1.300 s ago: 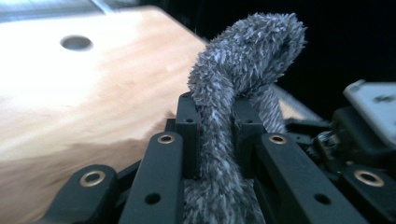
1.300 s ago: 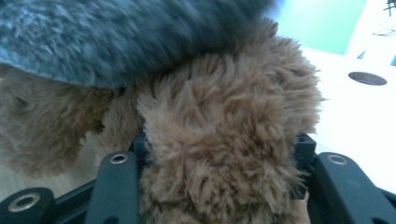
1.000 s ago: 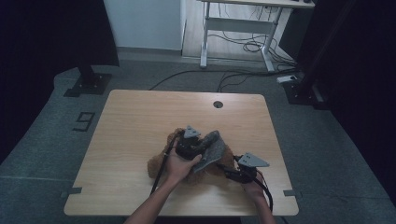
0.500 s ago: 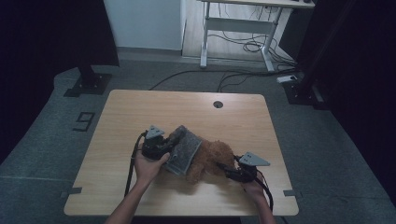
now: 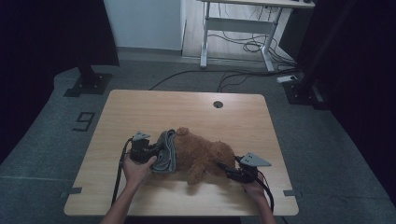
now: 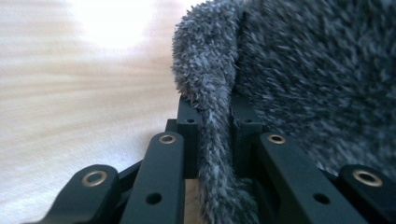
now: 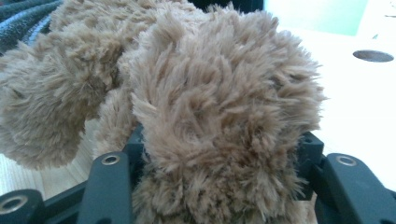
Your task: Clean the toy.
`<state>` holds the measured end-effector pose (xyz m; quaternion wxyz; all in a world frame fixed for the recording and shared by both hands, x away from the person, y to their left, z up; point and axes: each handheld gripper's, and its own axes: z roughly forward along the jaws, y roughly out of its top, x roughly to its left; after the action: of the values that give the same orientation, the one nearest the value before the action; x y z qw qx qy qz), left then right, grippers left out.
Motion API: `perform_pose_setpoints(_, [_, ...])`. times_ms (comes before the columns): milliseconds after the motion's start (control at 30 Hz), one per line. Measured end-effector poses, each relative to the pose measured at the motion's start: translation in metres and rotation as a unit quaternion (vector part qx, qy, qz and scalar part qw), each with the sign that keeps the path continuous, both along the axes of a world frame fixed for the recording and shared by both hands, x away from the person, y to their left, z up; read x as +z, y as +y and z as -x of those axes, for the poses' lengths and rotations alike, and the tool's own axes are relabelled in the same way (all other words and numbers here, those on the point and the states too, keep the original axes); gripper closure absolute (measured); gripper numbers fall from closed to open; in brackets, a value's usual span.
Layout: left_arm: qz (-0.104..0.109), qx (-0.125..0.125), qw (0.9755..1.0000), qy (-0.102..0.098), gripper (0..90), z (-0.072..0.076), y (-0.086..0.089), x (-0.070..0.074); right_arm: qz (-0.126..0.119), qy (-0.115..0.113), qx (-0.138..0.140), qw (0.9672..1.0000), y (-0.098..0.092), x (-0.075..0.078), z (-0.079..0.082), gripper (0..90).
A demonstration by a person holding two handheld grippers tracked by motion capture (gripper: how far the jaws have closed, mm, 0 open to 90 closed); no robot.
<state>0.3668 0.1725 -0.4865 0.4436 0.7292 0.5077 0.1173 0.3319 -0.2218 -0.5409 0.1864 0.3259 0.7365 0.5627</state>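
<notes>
A brown teddy bear (image 5: 205, 156) lies on its side on the wooden table (image 5: 187, 107). A grey fuzzy cloth (image 5: 167, 151) is bunched at the bear's left end. My left gripper (image 5: 156, 154) is shut on it. In the left gripper view a fold of the grey cloth (image 6: 303, 70) is pinched between the left gripper's (image 6: 215, 121) black jaws. My right gripper (image 5: 224, 168) is shut on the bear's right end. In the right gripper view the bear's brown fur (image 7: 210, 93) bulges between the right gripper's (image 7: 219, 149) jaws.
A round cable hole (image 5: 218, 104) sits near the table's far edge. On the floor beyond stand a white desk frame (image 5: 233, 28) with cables, dark stands at both sides, and a "9" mark (image 5: 84, 121) at the left.
My left gripper has moved left and slightly down with the grey cloth, sliding it along the bear and baring more brown fur. The right gripper has stayed in place.
</notes>
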Motion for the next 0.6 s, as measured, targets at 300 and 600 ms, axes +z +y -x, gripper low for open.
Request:
perform_pose_setpoints(300, [0.026,-0.044,0.994,-0.096,77.3,0.016,-0.034,0.073,0.001,-0.001,-0.001,1.0,0.0,0.0,0.0,42.7])
perform_pose_setpoints(600, [0.021,-0.124,0.9884,-0.085,76.8,-0.002,-0.133,0.082,0.031,-0.032,-0.011,0.9989,0.006,0.003,0.004,42.8])
